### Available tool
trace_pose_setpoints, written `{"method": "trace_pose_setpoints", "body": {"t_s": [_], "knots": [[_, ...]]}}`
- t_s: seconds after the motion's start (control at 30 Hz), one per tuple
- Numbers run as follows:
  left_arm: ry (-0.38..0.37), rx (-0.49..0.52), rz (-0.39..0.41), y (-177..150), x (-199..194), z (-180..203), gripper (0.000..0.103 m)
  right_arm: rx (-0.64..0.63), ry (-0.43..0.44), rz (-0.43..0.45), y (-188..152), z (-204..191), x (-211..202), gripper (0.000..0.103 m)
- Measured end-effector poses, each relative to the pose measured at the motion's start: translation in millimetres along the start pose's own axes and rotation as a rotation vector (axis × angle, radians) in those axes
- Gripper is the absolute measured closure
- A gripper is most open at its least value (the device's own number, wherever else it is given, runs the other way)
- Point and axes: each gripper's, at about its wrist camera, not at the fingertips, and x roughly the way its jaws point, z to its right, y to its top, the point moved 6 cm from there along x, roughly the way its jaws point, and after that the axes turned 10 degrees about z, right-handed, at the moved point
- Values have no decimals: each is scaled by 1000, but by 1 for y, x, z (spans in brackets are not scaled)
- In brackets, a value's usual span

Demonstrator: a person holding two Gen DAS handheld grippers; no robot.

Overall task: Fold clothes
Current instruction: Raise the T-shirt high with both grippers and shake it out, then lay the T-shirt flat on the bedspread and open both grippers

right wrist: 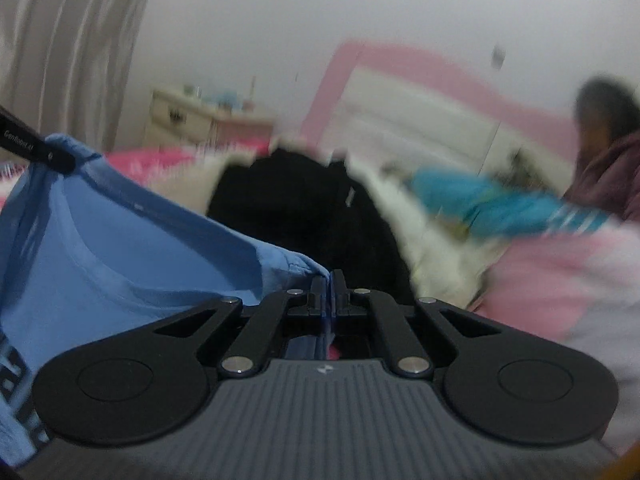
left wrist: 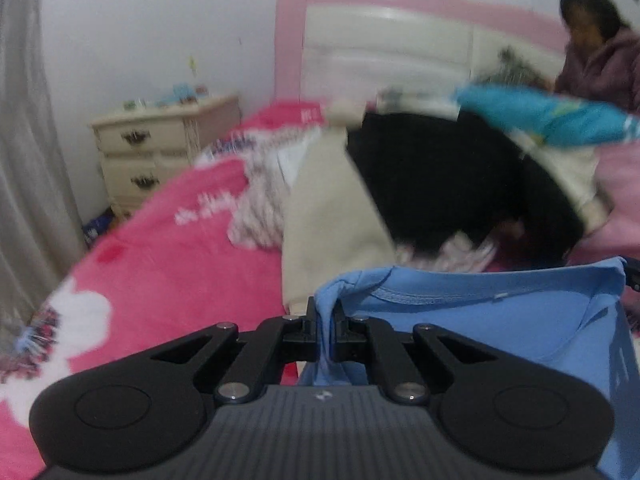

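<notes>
The bed (left wrist: 152, 264), under a pink flowered blanket (left wrist: 180, 248), spreads ahead of both hand-held grippers, its pink and white headboard (left wrist: 384, 36) against the far wall. A heap of clothes lies on it straight ahead: a black garment (left wrist: 436, 176) edged by cream fabric (left wrist: 328, 216), with a teal piece (left wrist: 560, 116) beyond and to the right. A person in a dark purple top (left wrist: 604, 64) sits at the far right. A cream nightstand (left wrist: 160, 148) stands far ahead on the left.

The blue shirt (left wrist: 480, 320) hangs stretched between the two grippers, lifted above the bed. The left hand-held gripper (left wrist: 326, 312) is clamped on a bunched corner of it, the shirt spreading away to its right. The right hand-held gripper (right wrist: 329, 292) pinches the other corner, the cloth (right wrist: 132, 248) running off to its left, where the left tool's black finger (right wrist: 40, 150) grips the far end.
</notes>
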Motion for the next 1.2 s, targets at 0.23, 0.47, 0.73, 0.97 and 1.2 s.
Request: {"method": "trace_pose_setpoints", "body": {"t_s": [0.23, 0.47, 0.73, 0.97, 1.2], "knots": [[3, 56, -139, -51, 71, 14, 89, 183, 38, -243, -75, -6, 58, 102], [-42, -13, -153, -32, 73, 8, 57, 553, 155, -343, -102, 19, 75, 78], [-113, -557, -186, -3, 51, -47, 51, 902, 168, -369, -99, 70, 57, 44], [-168, -316, -162, 10, -65, -63, 49, 953, 352, -287, -44, 69, -11, 44], [-121, -222, -322, -70, -130, -88, 56, 847, 705, -296, 15, -10, -97, 40]]}}
